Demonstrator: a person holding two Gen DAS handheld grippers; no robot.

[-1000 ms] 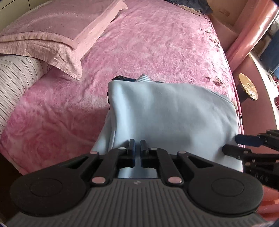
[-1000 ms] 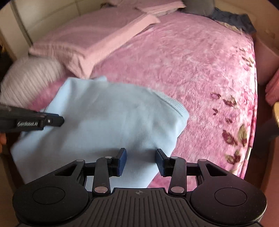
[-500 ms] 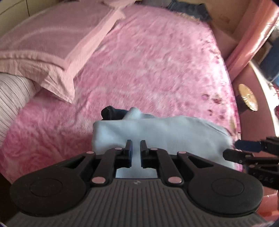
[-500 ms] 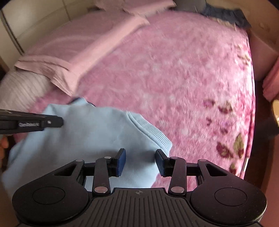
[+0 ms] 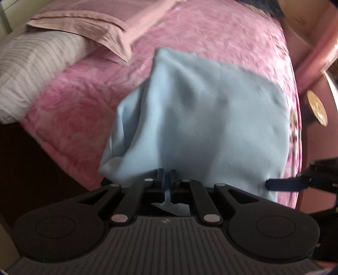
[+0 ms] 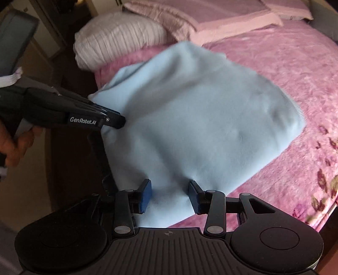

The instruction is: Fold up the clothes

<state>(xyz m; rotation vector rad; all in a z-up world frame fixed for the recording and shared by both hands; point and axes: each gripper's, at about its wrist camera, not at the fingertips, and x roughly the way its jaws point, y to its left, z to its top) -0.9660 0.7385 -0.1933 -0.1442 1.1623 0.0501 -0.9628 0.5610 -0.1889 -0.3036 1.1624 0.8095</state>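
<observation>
left wrist view, light blue garment (image 5: 207,118) now lifted higher, spread wider

Left hand-held gripper (image 5: 166,176) clamped (right (image 6: 170,195) parted)

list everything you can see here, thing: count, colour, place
folded garment: 1, light blue, on the near part of the bed, its near edge held
blanket: 1, pink with a flower pattern, covering the bed
flat pillow: 1, dusty pink, far left on the bed
striped pillow: 1, white-grey, under the pink pillow's near end, at the bed's edge
dark cloth: 1, dark blue, far end of the bed, blurred
round object: 1, gold, right of the bed
left gripper: 1, black, shut on the garment's near edge
right gripper: 1, black with blue pads, part open, garment fabric between them
hand: 1, holding the left gripper
</observation>
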